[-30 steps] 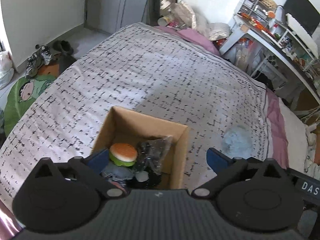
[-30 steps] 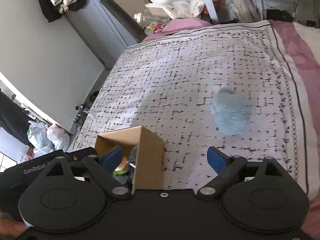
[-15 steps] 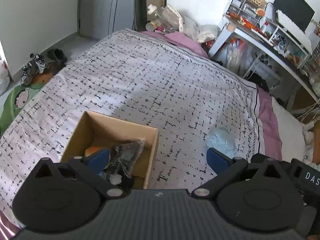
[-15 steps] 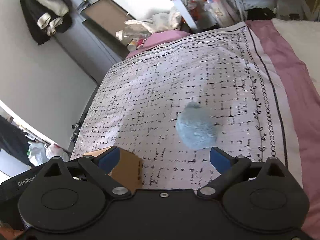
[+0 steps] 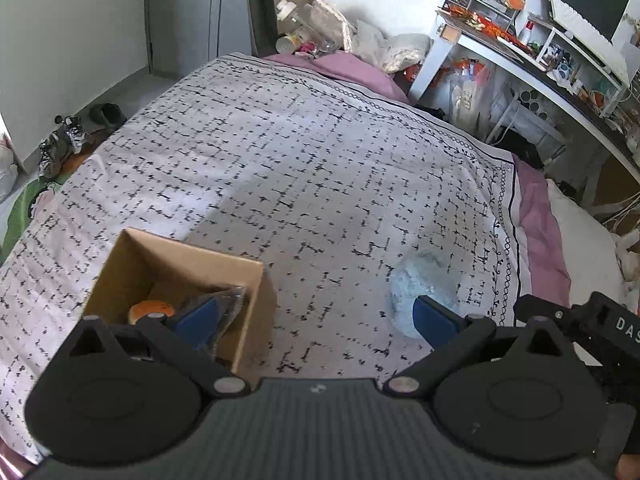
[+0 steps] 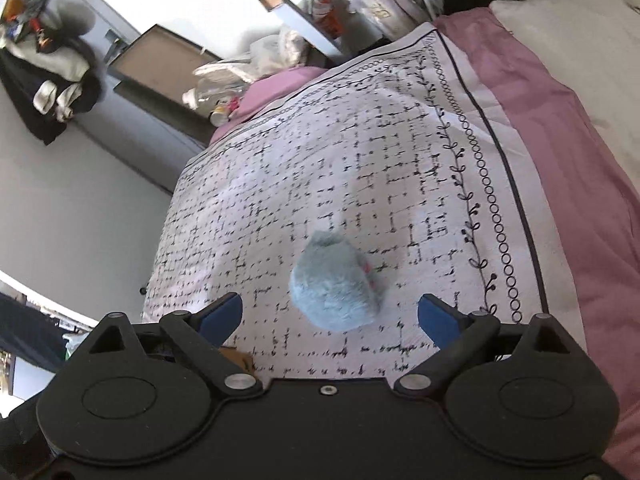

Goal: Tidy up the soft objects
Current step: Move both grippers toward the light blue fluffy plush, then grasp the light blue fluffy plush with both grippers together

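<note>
A fluffy pale-blue plush (image 6: 336,284) lies on the black-and-white patterned bedspread (image 6: 360,168). My right gripper (image 6: 330,310) hovers over it with its jaws wide and closing a little. The plush sits between the blue fingertips, untouched by either. In the left wrist view the same plush (image 5: 424,280) shows beside the right finger. My left gripper (image 5: 312,312) stands open with nothing in it, its left finger over the cardboard box (image 5: 192,248). The box holds a burger toy (image 5: 150,308) and a dark plastic-wrapped item (image 5: 228,300).
A cluttered white desk (image 5: 520,52) with a monitor stands at the right of the bed. Bottles and bags (image 5: 312,32) pile up at the bed's far end. Shoes (image 5: 64,144) lie on the floor at left. A pink sheet (image 6: 560,160) borders the bedspread.
Both grippers have moved right across the bed. The box has slid left in the left view. The right gripper rolled and came down over the plush, which now lies between its fingers.
</note>
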